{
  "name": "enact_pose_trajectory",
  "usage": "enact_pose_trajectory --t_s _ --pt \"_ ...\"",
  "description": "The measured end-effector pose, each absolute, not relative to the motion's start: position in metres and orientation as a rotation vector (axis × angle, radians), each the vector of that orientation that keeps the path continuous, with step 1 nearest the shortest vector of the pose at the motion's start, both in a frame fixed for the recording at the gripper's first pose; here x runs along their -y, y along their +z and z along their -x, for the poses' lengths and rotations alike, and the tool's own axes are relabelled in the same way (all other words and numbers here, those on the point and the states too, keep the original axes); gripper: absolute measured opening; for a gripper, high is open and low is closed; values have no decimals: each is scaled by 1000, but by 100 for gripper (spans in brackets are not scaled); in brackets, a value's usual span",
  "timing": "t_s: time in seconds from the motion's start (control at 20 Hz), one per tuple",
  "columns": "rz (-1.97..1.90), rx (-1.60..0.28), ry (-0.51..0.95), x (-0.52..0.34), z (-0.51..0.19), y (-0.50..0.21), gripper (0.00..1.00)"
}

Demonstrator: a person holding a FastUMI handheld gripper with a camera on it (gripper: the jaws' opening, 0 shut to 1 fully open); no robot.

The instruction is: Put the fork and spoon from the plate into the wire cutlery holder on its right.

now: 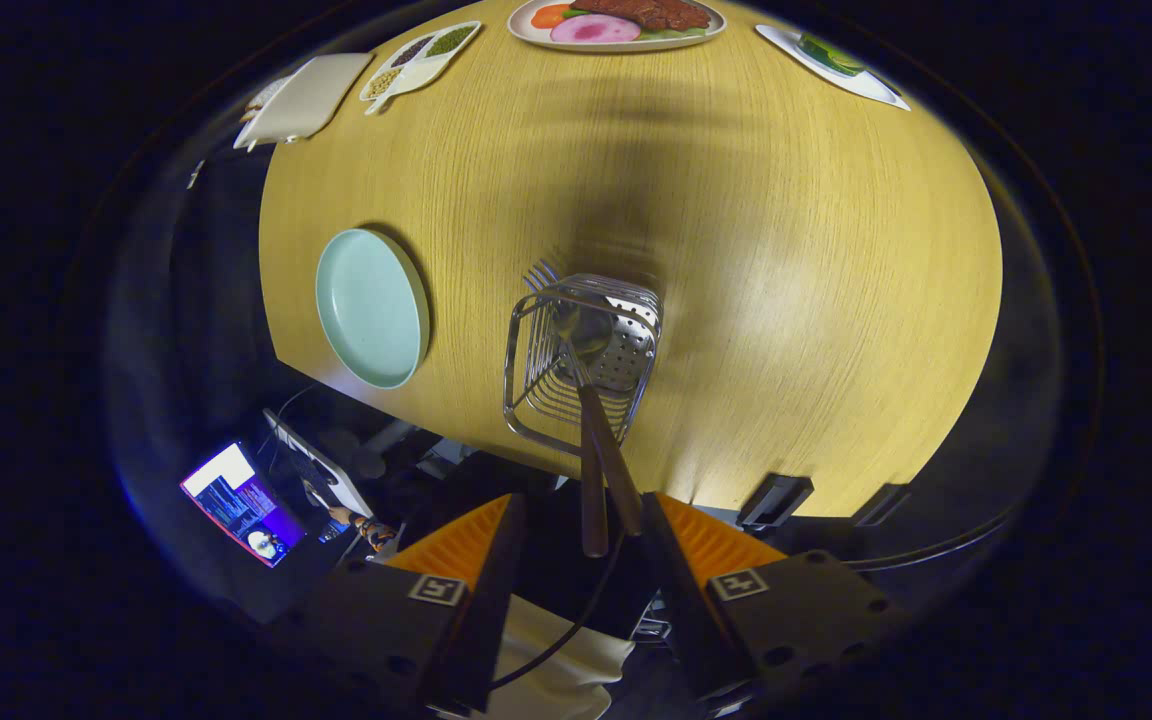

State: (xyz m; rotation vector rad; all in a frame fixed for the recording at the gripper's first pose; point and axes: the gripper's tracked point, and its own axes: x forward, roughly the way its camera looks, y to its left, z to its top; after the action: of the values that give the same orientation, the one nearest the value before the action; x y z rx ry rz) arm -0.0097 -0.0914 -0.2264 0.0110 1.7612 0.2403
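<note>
Both utensils standing in the wire holder, plate bare.

The gripper (581,525) hangs with fingers apart, two dark slim handles rising between them untouched. Fork (542,276) tines and shiny spoon (576,330) bowl sit inside the chrome wire holder (536,400) at centre frame, on the pale wood-grain table (816,280). The round, smooth mint plate (372,306) lies left of it.
</note>
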Motion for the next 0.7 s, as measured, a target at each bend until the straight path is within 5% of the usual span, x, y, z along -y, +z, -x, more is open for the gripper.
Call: enact_pose_trajectory --t_s 0.05,0.1,0.7 --pt "-18 -1732 245 92 9 -225 97" --pt "-17 -1699 249 92 4 -218 100" --pt "-82 -1068 307 53 -15 -111 99"
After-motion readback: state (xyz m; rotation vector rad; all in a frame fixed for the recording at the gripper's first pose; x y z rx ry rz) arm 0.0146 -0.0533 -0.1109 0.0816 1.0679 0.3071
